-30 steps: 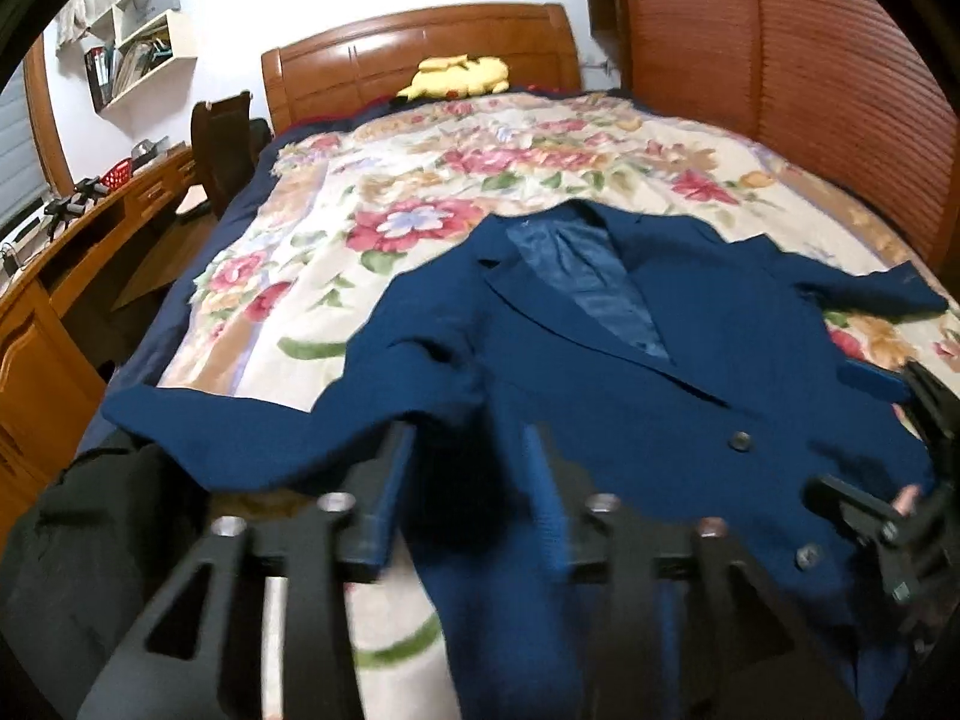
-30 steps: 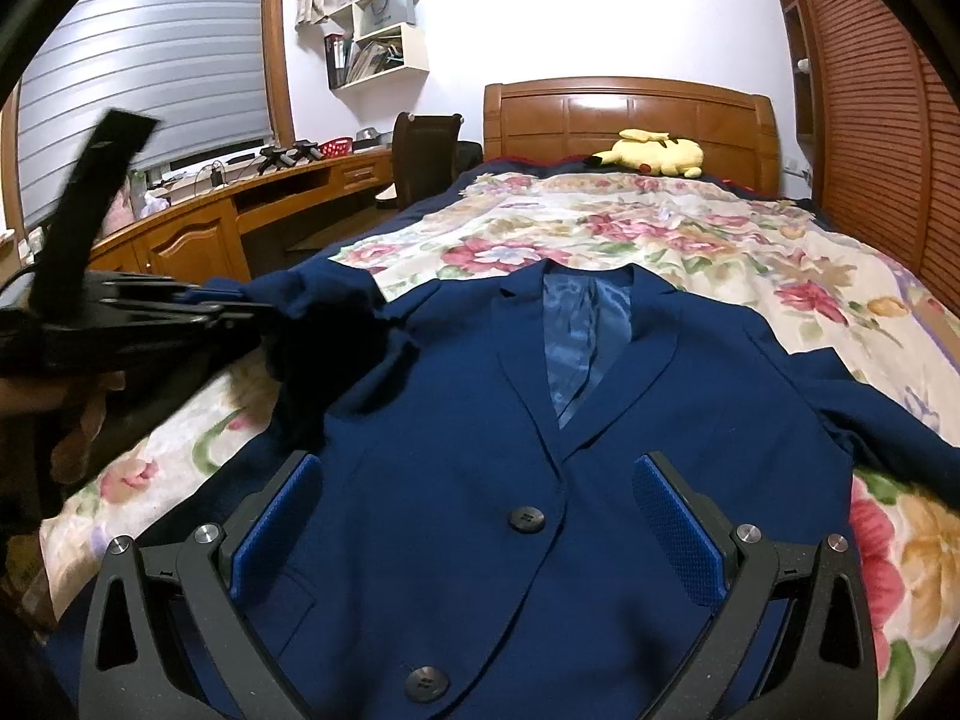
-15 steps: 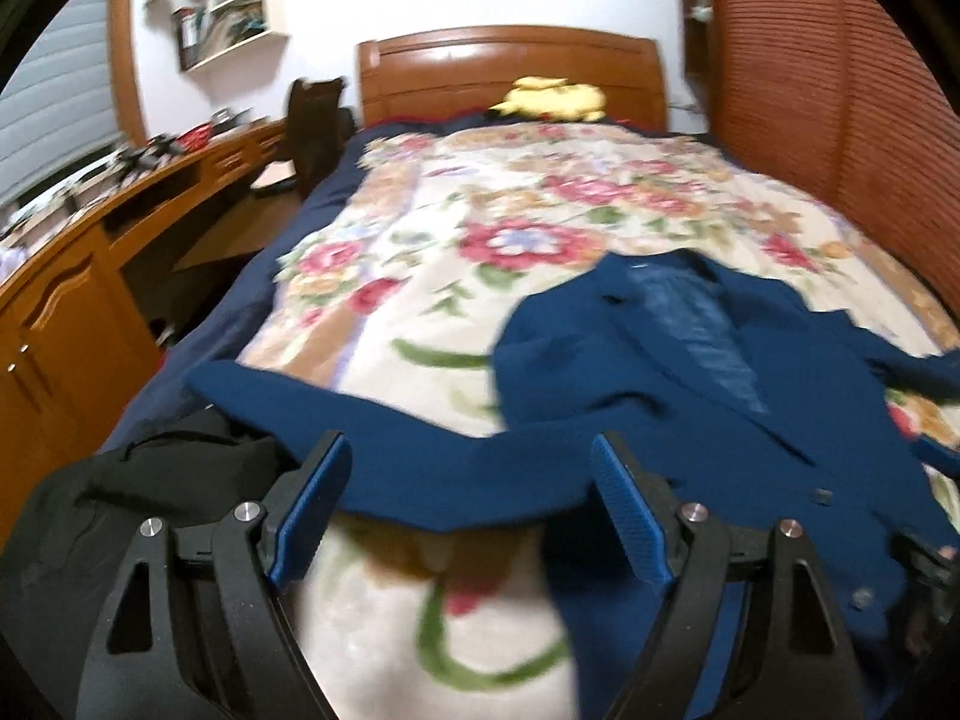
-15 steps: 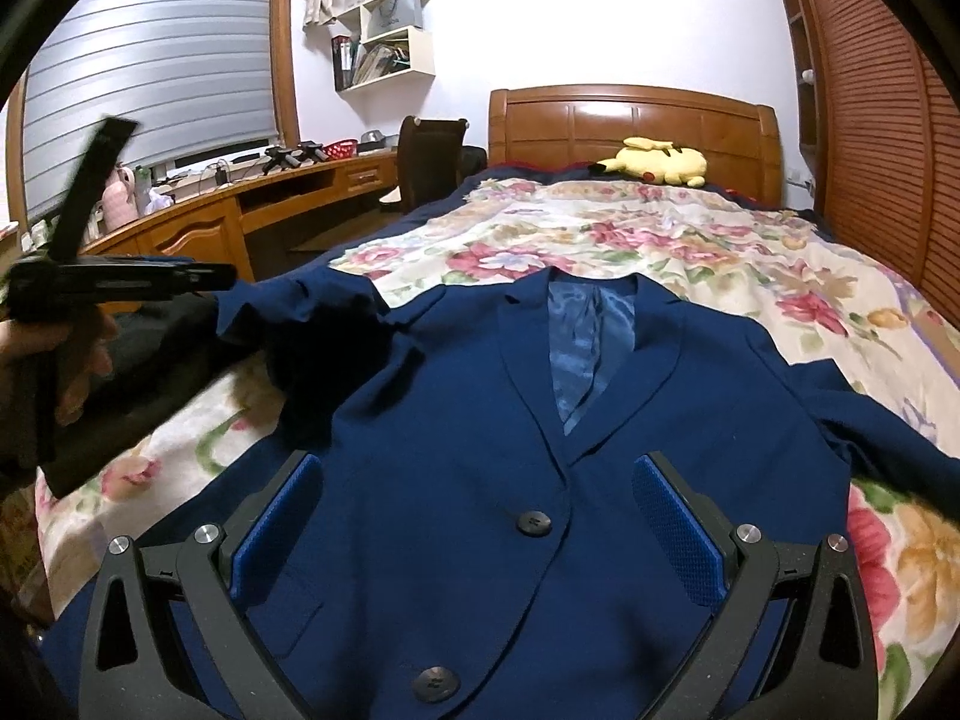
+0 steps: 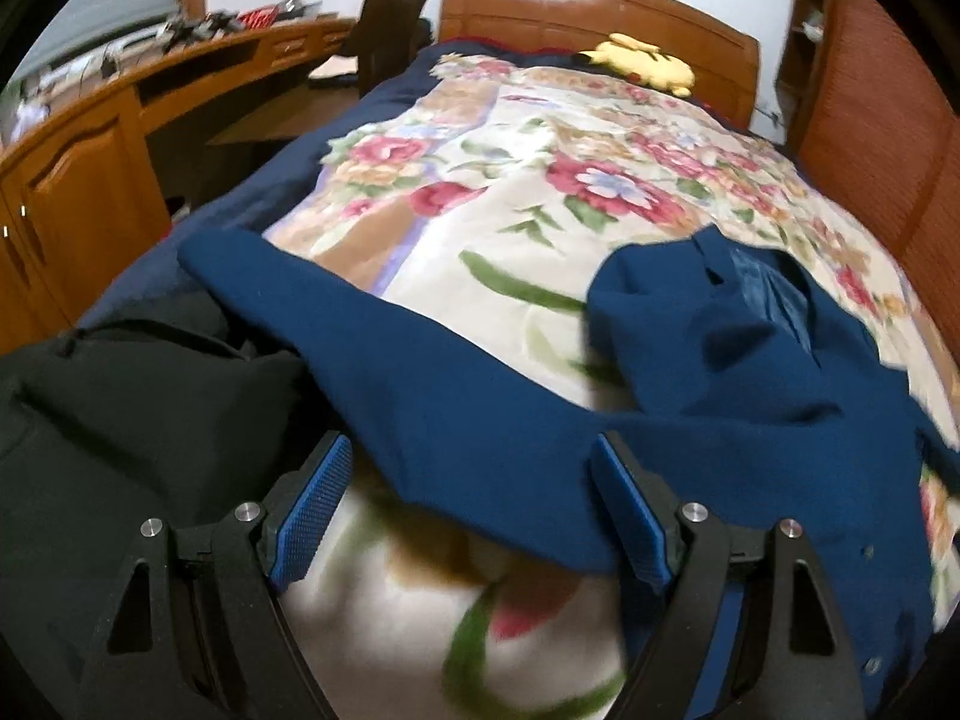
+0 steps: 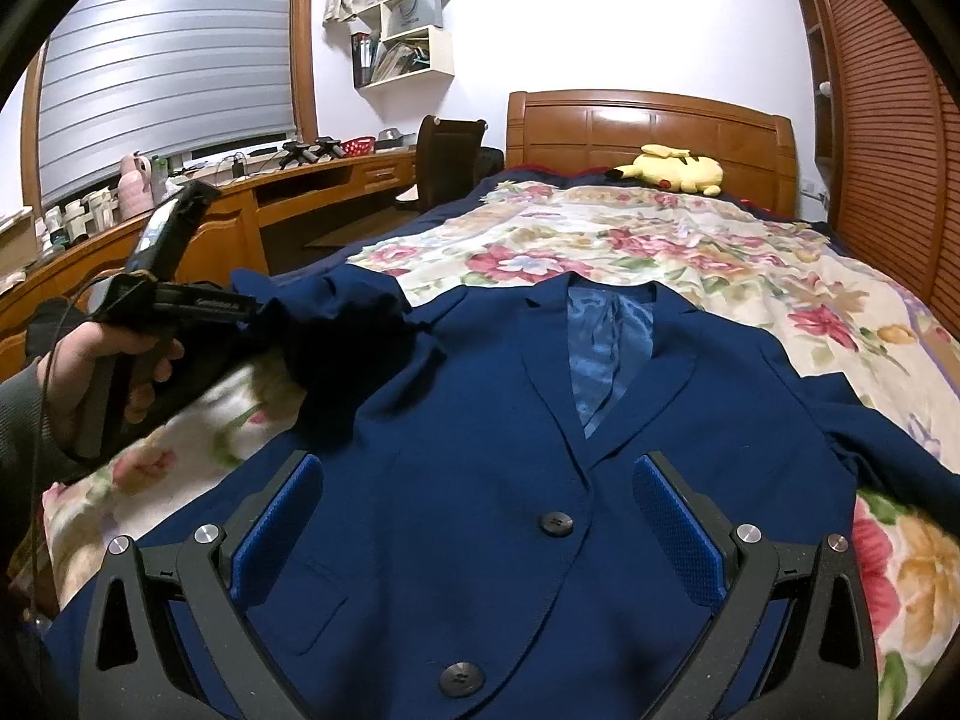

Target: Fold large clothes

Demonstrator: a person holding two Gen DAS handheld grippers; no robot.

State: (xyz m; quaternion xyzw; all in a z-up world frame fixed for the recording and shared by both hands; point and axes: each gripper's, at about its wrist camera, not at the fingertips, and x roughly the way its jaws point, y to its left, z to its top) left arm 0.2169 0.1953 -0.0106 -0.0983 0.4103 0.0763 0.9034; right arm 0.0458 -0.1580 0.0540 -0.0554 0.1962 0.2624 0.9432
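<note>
Both grippers gape empty: left gripper [image 5: 471,507] above the blazer [image 6: 492,450] sleeve [image 5: 420,384], right gripper [image 6: 477,531] over its front.

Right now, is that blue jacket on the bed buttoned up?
Yes, the blue jacket lies face up on the floral blanket with its front closed at the two dark buttons, lapels overlapping.
</note>
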